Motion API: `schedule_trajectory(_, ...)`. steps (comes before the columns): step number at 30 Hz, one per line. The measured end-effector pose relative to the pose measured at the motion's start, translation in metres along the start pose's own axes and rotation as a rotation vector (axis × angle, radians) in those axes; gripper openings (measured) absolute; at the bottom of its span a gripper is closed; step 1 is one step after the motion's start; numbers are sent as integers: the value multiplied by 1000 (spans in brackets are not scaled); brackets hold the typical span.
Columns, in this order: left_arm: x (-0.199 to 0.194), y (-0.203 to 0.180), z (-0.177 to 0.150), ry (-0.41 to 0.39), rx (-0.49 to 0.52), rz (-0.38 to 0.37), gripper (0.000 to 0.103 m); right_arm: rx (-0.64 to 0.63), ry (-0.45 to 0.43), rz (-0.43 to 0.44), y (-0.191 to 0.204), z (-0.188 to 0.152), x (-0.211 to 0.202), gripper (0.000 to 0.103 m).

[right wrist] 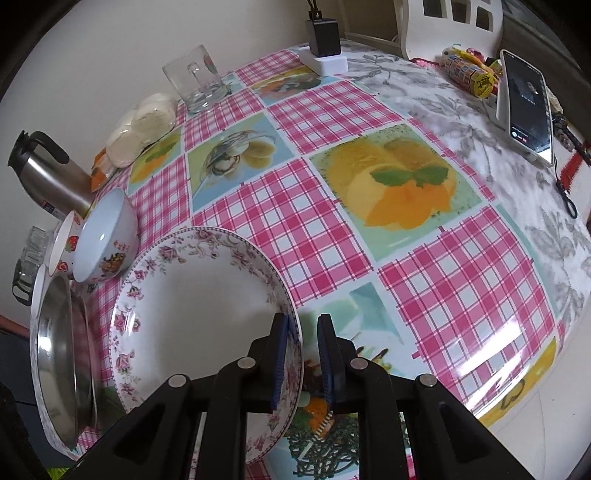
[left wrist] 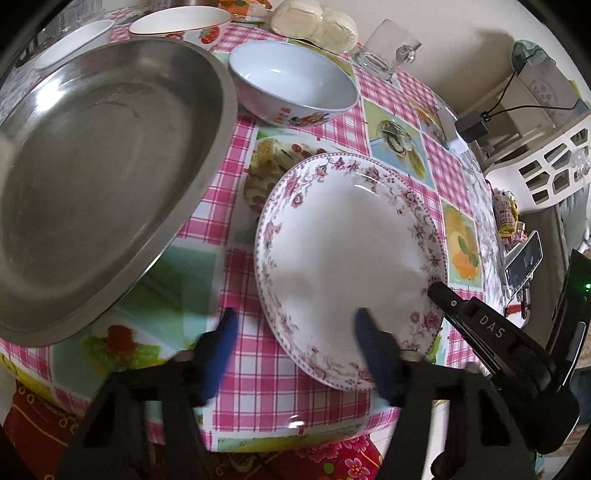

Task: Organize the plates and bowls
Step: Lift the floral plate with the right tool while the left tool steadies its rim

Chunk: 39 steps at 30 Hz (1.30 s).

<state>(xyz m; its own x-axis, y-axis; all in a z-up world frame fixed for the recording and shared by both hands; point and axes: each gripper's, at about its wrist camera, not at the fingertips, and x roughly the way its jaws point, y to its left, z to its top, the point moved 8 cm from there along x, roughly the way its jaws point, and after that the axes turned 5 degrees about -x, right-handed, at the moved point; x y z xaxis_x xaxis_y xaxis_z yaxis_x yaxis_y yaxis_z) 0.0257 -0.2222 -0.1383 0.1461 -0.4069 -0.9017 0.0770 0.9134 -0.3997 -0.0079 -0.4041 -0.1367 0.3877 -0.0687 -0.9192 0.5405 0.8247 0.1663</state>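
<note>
Straddling the near rim of the floral plate (right wrist: pixel 199 306), the right tongs (right wrist: pixel 303 354) are seen at the bottom of the right wrist view, one blue pad inside the rim and the other outside it with a gap left, so the jaws are narrowed around the rim but a firm pinch cannot be confirmed. The left tongs (left wrist: pixel 295 332) are held wide apart, low over the desk (left wrist: pixel 251 369), with one blurred finger above the plate's near edge and nothing between them. The plate is set on the pink checked cloth, and the right tongs are shown at its right edge in the left wrist view. Just to its left a large steel basin (left wrist: pixel 103 177) is placed. Beyond the plate a white bowl (left wrist: pixel 291 85) is found, with further white dishes (left wrist: pixel 181 20) behind it. Farther back a glass mug (right wrist: pixel 195 79) is stood near the wall.
</note>
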Motion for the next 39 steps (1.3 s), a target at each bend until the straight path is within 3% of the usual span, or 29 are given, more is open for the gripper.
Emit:
schedule_trajectory(11,18,1,10,-7,-5,2,29,14,22,28,1,-4,8,18)
schedule_trajectory(32,25,-4,25,-61,31,-7,28,63,-10,102,-1,0,16,19)
schedule_trajectory(35,24,-2,25,-72,42,17,19,49,-16,94,0,0,15,18)
schedule_trajectory(39,24,0,27,-76,27,0,17,36,-19,96,1,-1,13,16)
